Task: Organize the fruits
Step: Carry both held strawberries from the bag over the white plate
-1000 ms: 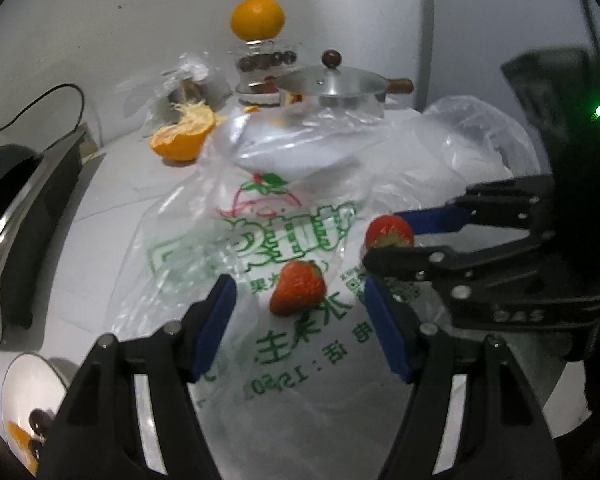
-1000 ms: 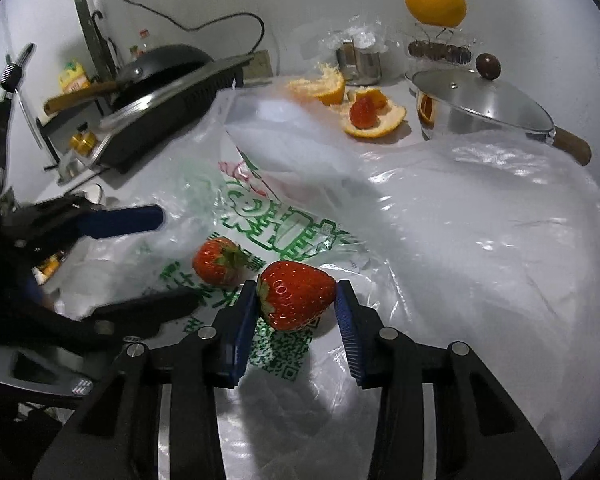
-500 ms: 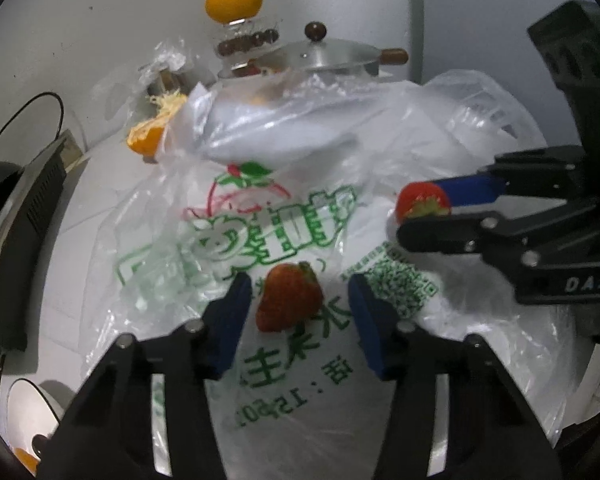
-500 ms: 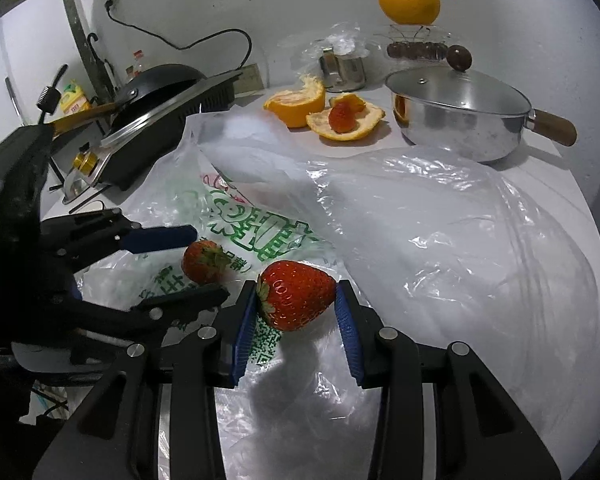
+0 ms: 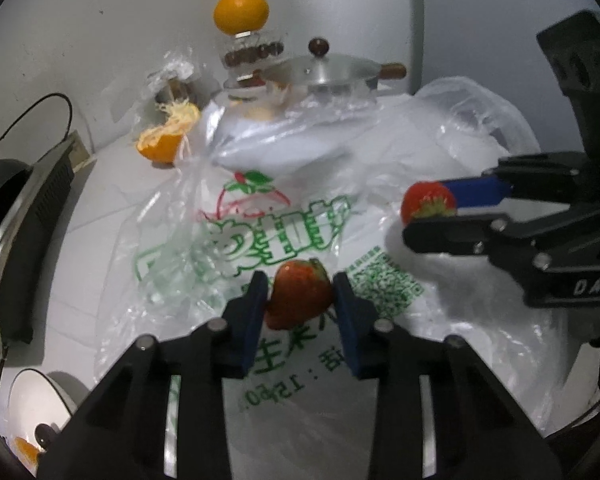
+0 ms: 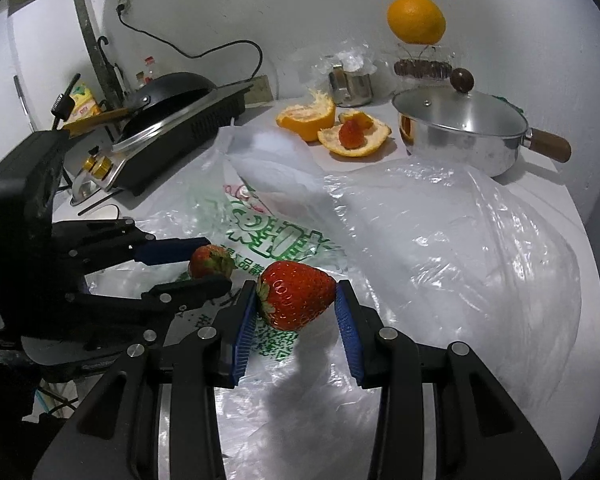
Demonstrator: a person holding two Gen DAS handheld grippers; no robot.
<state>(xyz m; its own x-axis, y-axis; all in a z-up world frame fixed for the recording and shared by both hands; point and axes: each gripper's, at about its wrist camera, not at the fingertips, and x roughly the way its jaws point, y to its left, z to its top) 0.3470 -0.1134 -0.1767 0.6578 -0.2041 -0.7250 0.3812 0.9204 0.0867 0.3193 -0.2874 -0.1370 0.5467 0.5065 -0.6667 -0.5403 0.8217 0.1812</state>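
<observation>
My left gripper (image 5: 300, 294) is shut on a red strawberry (image 5: 299, 300) just above a clear plastic bag with green print (image 5: 284, 236). My right gripper (image 6: 296, 304) is shut on a larger strawberry (image 6: 296, 300) and holds it above the same bag (image 6: 420, 240). Each gripper shows in the other's view: the right one (image 5: 432, 216) with its strawberry (image 5: 428, 202), the left one (image 6: 204, 262) with its strawberry (image 6: 210, 262). A third strawberry (image 6: 350, 134) lies in an orange peel (image 6: 354, 144) at the back.
A steel pot with lid (image 6: 460, 128) stands back right. A whole orange (image 6: 416, 18) sits on a glass jar. A half orange peel (image 6: 308, 114) lies beside it. A stove with black pan (image 6: 168, 120) is at the left. A white bowl (image 5: 36, 412) is lower left.
My left gripper closed its fingers onto the strawberry on the bag. My right gripper lifted slightly with its strawberry still held.
</observation>
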